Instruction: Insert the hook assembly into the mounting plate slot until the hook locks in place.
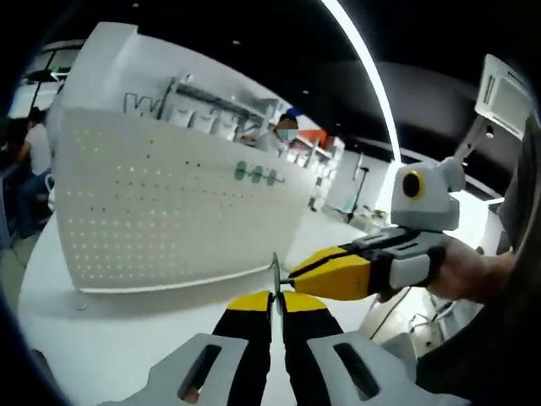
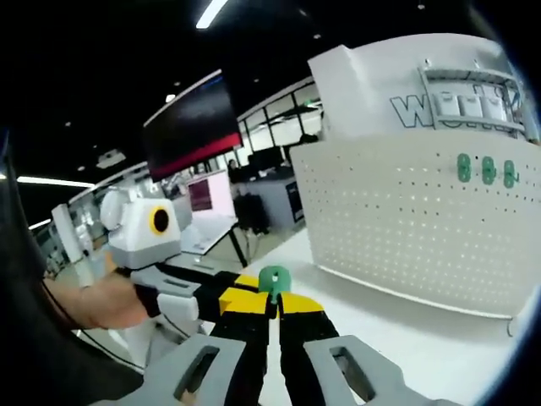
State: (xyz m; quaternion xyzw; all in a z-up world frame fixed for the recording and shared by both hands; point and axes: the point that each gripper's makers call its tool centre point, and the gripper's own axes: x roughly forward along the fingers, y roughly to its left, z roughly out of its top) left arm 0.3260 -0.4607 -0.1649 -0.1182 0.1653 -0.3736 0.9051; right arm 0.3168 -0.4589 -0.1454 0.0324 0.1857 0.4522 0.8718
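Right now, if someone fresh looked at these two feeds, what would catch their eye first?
Probably the two yellow-and-black grippers meeting tip to tip over the white table: the left gripper shut on a thin metal piece, the right gripper shut on a small green hook. Behind them stands a big white pegboard with three green hooks already mounted near its upper right.

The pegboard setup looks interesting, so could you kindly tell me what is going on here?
A person is working two hand-held tongs above a white table. The left tongs are shut on a thin metal piece, and the right tongs are shut on a small green hook part; the two tips meet in mid-air. The white pegboard stands beyond, apart from them, with three green hooks already on it.
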